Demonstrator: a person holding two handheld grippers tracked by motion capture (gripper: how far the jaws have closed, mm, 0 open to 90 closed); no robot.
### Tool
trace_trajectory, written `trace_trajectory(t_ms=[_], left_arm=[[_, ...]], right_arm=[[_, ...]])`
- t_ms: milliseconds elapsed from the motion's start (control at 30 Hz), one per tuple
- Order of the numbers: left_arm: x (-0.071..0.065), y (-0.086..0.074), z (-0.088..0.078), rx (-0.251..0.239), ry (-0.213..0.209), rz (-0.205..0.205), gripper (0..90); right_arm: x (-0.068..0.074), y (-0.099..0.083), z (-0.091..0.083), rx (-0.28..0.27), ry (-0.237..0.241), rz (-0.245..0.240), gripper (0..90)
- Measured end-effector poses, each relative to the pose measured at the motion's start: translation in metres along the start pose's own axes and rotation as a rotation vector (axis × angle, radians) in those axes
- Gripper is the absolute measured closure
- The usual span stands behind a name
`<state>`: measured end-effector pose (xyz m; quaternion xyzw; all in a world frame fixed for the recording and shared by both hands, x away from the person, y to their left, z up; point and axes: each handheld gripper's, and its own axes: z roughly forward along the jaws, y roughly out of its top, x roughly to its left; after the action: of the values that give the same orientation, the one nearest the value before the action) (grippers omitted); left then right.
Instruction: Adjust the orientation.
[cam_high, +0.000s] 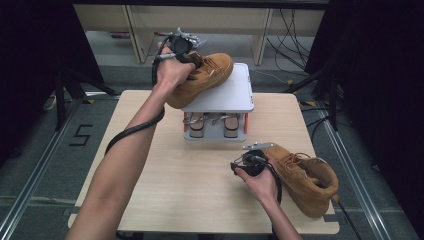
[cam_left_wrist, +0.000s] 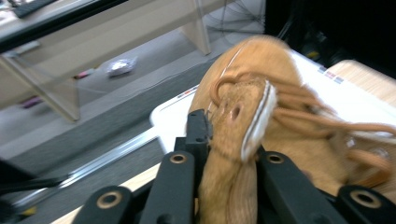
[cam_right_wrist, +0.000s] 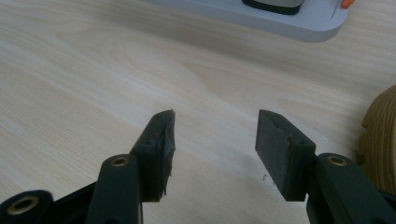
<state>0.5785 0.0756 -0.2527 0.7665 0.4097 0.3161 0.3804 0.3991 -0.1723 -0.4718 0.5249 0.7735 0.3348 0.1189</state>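
Tan suede boot (cam_high: 205, 77), laced

Two tan suede lace-up boots make a pair. One boot (cam_high: 205, 77) is tilted, toe up and away, its sole resting on the top shelf (cam_high: 227, 92) of a small grey rack, gripped at its collar by the left gripper (cam_left_wrist: 229, 154). The other boot (cam_high: 305, 175) stands upright on the wooden table (cam_high: 190, 185) near its front right corner, just beside the right gripper (cam_high: 250, 160).
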Motion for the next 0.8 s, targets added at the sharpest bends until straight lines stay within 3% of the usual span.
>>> trace_trajectory(t_ms=[33,100,133,200,267,333,467,500,600,633,700,800], left_arm=[[0.003,-0.002,0.004,-0.003,0.025,0.007,79.2],[0.008,-0.003,0.007,-0.004,0.031,-0.008,78.7],[0.01,-0.004,0.008,-0.004,0.032,-0.014,77.9],[0.015,-0.007,0.01,-0.005,0.037,-0.023,76.2],[0.018,-0.008,0.012,-0.005,0.035,-0.031,74.6],[0.024,-0.011,0.015,-0.01,0.042,-0.049,73.3],[0.03,-0.015,0.017,-0.016,0.038,-0.083,69.5],[0.034,-0.017,0.019,-0.013,0.036,-0.108,67.9],[0.039,-0.018,0.022,-0.027,0.046,-0.107,60.5],[0.038,-0.018,0.023,-0.038,0.052,-0.125,56.9],[0.039,-0.018,0.022,-0.042,0.059,-0.125,51.5],[0.04,-0.019,0.022,-0.064,0.074,-0.139,46.0]], right_arm=[[-0.001,0.0,0.0,-0.002,-0.007,-0.013,47.9],[-0.002,0.0,-0.002,0.0,-0.008,-0.02,47.9],[0.001,0.0,-0.003,0.011,-0.007,0.009,47.9],[-0.003,-0.001,-0.001,0.002,0.001,-0.02,47.9],[-0.001,-0.001,0.0,0.003,-0.006,0.004,47.9],[-0.003,-0.001,0.001,-0.003,-0.004,-0.02,47.9],[0.0,-0.001,0.0,0.019,0.002,0.012,47.9],[-0.001,-0.001,0.001,0.008,-0.006,-0.012,47.8],[0.0,0.0,0.002,0.006,-0.011,-0.007,47.7],[-0.001,0.0,0.001,0.014,-0.024,-0.012,47.7],[0.001,-0.001,0.001,0.014,-0.005,0.015,47.7],[0.0,0.0,0.001,0.017,0.0,0.004,47.6]])
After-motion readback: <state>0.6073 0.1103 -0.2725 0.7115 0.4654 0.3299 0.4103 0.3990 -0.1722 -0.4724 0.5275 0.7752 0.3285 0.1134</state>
